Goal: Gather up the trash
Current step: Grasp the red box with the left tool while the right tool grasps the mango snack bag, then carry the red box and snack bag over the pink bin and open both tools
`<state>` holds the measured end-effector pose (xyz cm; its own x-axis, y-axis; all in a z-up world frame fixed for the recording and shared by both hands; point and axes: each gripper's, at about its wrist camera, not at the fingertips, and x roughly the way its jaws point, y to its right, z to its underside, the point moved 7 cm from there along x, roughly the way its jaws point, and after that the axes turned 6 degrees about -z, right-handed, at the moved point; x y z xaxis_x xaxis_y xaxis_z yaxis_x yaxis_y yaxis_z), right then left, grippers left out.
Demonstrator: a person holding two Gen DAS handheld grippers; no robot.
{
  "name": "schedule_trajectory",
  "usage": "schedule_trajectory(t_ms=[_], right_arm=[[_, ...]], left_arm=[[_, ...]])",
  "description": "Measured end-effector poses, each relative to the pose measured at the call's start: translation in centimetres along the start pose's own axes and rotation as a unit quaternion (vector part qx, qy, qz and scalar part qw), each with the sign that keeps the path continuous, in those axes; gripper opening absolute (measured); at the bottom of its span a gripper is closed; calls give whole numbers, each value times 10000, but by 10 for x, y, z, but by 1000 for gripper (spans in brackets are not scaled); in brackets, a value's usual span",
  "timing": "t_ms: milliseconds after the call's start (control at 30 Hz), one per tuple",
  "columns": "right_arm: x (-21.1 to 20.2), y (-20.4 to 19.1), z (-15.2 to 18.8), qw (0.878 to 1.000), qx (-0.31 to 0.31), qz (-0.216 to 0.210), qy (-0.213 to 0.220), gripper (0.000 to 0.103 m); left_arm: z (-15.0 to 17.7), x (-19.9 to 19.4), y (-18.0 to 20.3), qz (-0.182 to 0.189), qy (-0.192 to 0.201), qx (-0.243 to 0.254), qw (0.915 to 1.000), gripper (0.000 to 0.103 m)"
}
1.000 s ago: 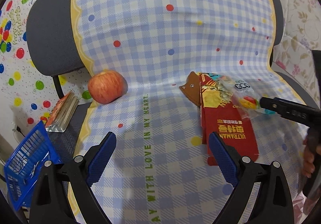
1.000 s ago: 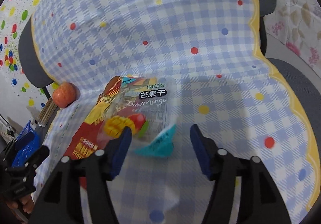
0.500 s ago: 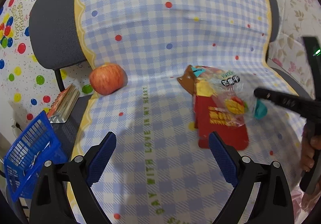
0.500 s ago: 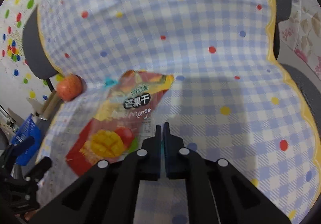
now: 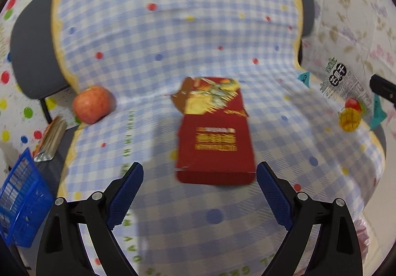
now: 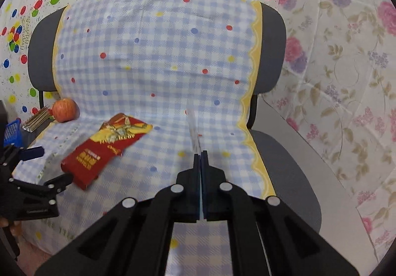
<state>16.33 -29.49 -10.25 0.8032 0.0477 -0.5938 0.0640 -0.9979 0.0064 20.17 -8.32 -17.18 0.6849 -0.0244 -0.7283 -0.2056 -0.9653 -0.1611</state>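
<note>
The right gripper (image 6: 200, 152) has its fingers clamped on the edge of a clear mango bag (image 5: 346, 100), which hangs in the air off the right side of the chair (image 6: 272, 58), clear of the checked cloth (image 5: 173, 40). The left gripper (image 5: 199, 182) hovers with fingers wide apart just short of a red packet (image 5: 215, 144) lying flat on the cloth-covered seat.

The bag looks feather-light, thin and slippery, so a pinch at its sealed edge suits it. The packet seems flat and fairly stiff, and is probably best taken by its near short edge.

From the right wrist the bag shows edge-on, as a pale sliver. The left view is smeared by motion, leaving the packet's print unreadable. A blue basket (image 5: 22, 206), cut off at the frame's left, is perhaps the bin; an apple (image 5: 91, 107) sits nearby.
</note>
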Motion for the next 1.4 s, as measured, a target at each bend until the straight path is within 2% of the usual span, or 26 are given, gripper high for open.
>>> schedule_trajectory(t_ms=[133,267,300,367,500,700,867,1067,1400], right_arm=[[2,4,6,9996,235,-142,-51,1],[-3,2,7,9990,328,-303,-24,1],[-4,3,8,9989,339,-322,-22,1],[-5,2,9,9987,356,-350,-18,1],[-8,-1,11,9984,401,-391,-12,1],[-20,-3,11,9978,458,-466,110,1],[-37,-6,5,9962,562,-612,280,1],[-56,-8,8,9939,695,-792,317,1],[-104,1,41,9938,846,-647,334,1]], left_arm=[[2,17,16,-133,-192,271,9994,92],[1,29,13,-55,-306,160,9994,92],[1,30,12,-26,-321,144,9994,90],[1,29,13,51,-320,143,9994,79],[2,20,10,35,-234,138,9996,79],[-20,-32,-17,165,450,-323,9983,78],[-35,-75,-29,264,850,-392,9953,78],[-24,-117,-8,480,1108,-163,9925,78],[17,-166,49,939,1227,140,9879,78]])
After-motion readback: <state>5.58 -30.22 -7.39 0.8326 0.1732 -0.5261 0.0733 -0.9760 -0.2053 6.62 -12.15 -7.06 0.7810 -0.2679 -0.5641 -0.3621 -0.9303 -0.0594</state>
